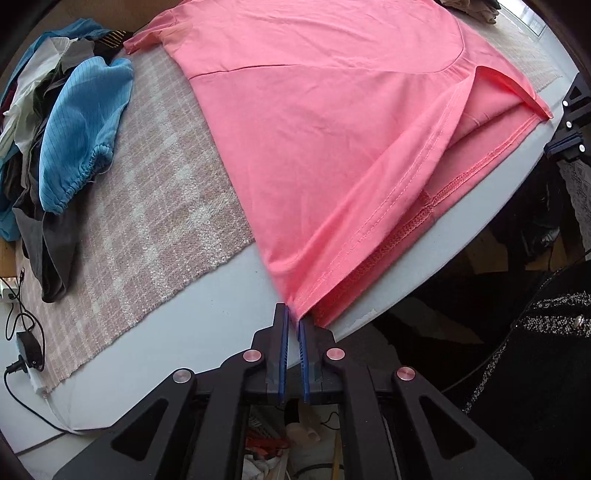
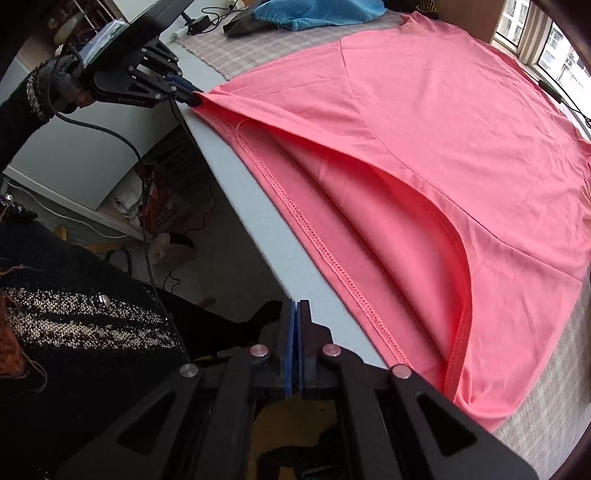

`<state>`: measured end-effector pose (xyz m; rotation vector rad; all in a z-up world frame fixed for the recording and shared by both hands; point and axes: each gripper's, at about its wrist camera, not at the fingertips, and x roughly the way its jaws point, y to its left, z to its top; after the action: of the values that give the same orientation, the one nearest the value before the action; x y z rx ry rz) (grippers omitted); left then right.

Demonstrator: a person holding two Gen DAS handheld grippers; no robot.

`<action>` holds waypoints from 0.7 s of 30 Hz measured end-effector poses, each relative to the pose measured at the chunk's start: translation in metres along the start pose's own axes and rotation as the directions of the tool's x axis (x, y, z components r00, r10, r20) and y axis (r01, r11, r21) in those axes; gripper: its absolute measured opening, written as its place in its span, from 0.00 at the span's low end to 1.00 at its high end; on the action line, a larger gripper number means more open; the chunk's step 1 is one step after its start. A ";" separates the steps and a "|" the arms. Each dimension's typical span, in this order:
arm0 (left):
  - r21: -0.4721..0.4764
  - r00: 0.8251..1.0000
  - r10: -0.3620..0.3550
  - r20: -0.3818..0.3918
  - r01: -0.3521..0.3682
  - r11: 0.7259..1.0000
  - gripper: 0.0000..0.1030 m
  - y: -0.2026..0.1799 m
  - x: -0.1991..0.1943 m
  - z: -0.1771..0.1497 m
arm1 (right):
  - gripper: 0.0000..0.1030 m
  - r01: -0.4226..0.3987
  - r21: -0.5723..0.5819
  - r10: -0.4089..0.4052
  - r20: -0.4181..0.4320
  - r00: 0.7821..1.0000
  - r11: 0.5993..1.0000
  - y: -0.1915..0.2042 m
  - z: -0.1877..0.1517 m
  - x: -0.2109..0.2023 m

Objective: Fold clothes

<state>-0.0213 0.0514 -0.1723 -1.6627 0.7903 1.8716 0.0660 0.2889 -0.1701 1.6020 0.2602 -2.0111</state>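
A pink T-shirt (image 1: 314,110) lies spread on the table, its hem toward the near edge; it also fills the right wrist view (image 2: 443,147). My left gripper (image 1: 293,319) is shut on the top layer of the hem corner and lifts it, so the lower hem (image 1: 406,225) shows beneath. The left gripper also shows in the right wrist view (image 2: 186,96), pinching that corner. My right gripper (image 2: 295,314) is shut with nothing between its pads, just off the table's near edge, beside the hem's other end (image 2: 454,369).
A pile of clothes with a blue garment (image 1: 85,129) sits at the table's left, also in the right wrist view (image 2: 314,13). A checked cloth (image 1: 147,206) covers the table (image 1: 207,325). A charger and cable (image 1: 26,350) lie at the left edge.
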 end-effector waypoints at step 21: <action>0.134 0.999 -0.027 0.021 0.024 0.991 0.19 -0.048 -0.005 0.020 | 0.26 0.258 0.274 -0.273 0.015 0.962 0.926 -0.073 -0.086 -0.003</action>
<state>-0.0006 0.0987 -0.1704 -1.5587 0.8613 1.7766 0.1003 0.3910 -0.2039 1.7521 0.1981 -2.3788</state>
